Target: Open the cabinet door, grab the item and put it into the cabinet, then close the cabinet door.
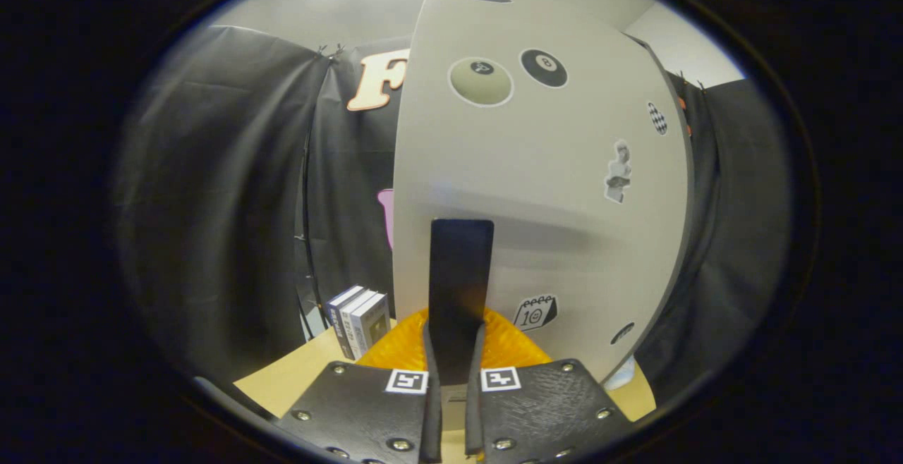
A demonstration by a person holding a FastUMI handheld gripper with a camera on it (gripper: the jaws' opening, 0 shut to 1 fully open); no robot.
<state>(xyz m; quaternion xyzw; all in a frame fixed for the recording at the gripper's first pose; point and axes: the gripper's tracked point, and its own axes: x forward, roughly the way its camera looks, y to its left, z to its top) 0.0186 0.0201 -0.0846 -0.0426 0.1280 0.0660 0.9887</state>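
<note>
A flat dark slab, thin and rectangular like a slim book or panel, is standing upright with its long axis running straight up from between the gripper's fingers toward the cabinet door, its smooth matte face turned toward the camera and its upper edge squared off. The fingers are sitting drawn close together and pinching the slab's lower end from both sides, one finger pressing on each edge, so the item is being carried rather than resting on anything. Their broad bases are showing a textured surface studded with screws, each carrying a small square black-and-white marker. Just beyond the slab an orange, ribbed, translucent thing, rounded like a bowl or basket, is peeking out on either side of it; I cannot tell exactly what it is. Behind that the cabinet door is rising tall and pale, a smooth flat panel dotted with stickers: two billiard balls near the top, a small bust figure, a checkered oval, and a calendar page low down. The slab's shadow is falling across the door's lower half. Off to the left, three books with light spines are standing upright together on the tan tabletop, well apart from the fingers.
</note>
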